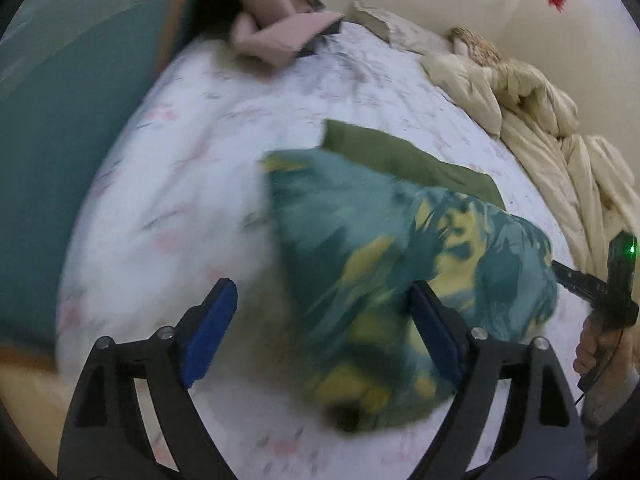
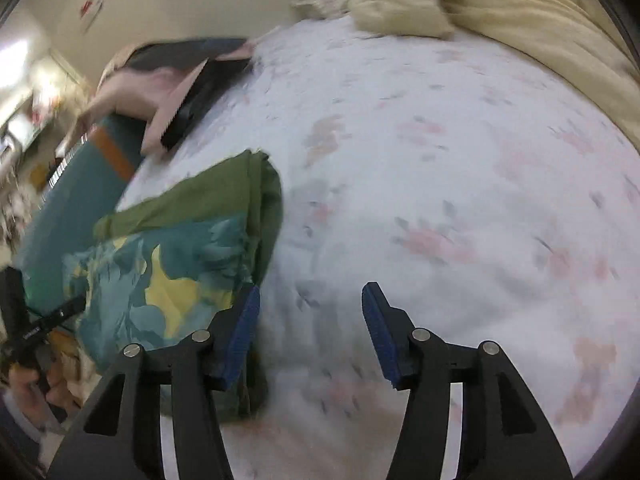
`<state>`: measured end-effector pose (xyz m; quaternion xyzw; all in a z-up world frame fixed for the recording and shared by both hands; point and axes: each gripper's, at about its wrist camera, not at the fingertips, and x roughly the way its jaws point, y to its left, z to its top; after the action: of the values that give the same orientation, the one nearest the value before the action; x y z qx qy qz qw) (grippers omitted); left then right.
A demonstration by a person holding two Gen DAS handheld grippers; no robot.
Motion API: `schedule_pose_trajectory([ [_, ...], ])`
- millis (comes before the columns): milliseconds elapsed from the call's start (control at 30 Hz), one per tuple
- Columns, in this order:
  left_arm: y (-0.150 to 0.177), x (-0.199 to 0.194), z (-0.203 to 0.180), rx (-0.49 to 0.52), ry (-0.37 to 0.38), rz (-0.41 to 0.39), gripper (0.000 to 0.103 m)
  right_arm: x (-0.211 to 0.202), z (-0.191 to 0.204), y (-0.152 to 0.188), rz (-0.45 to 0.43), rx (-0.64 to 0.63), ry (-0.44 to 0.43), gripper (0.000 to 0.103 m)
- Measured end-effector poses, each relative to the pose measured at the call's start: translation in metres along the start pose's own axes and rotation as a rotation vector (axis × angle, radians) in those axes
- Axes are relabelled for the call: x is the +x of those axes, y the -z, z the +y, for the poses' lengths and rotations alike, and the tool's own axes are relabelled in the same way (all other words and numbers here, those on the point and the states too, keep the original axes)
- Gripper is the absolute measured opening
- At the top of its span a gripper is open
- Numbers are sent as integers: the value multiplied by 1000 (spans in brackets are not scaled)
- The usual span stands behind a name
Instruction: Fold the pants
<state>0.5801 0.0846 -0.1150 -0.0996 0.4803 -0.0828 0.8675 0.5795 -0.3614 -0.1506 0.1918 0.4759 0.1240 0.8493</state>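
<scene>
Both pairs of fingers stand released: the left gripper (image 1: 320, 328) straddles the near end of the teal-and-yellow pants (image 1: 384, 264) without pressing them, and the right gripper (image 2: 310, 332) hangs over bare bed (image 2: 440, 160) just beside them, I'd guess because a fold was just laid down. That one pair lies bunched on one olive garment (image 2: 224, 192), as if stacked, with one pink garment (image 1: 280, 36) well apart.

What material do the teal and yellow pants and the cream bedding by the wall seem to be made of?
Teal and yellow pants: seemingly a thin woven cloth, matte, printed; it slumps in soft folds. Cream bedding: likely a padded quilt or duvet, matte; it bunches in thick puffy rolls. Blur hides the weave of both.
</scene>
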Motion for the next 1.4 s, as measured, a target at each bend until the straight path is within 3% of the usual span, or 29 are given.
schedule_pose_trajectory([
  [100,20,-38,2,42,-101,-41,85,-40,13,16,-27,-42,13,56],
  [267,72,-117,-26,67,-146,-181,85,-126,67,64,-134,-129,-21,56],
  [333,97,-151,-49,85,-143,-233,85,-156,93,86,-166,-177,-11,57],
  [500,166,-233,-105,135,-113,-330,85,-234,145,164,-272,-248,56,84],
  [600,209,-266,-121,136,-59,-339,86,-272,160,216,-310,-237,59,85],
  [667,241,-281,-128,156,-89,-332,86,-289,166,243,-327,-242,83,87],
  [700,252,-288,-133,163,-111,-338,87,-295,168,256,-330,-244,94,88],
  [767,274,-297,-134,154,-169,-348,98,-305,169,285,-337,-241,86,89],
  [833,298,-309,-134,149,-182,-395,103,-309,172,309,-350,-256,95,96],
  [1000,326,-312,-143,177,-217,-444,103,-305,183,348,-392,-310,169,98],
  [1400,338,-305,-154,181,-227,-471,103,-295,186,359,-440,-298,202,103],
])
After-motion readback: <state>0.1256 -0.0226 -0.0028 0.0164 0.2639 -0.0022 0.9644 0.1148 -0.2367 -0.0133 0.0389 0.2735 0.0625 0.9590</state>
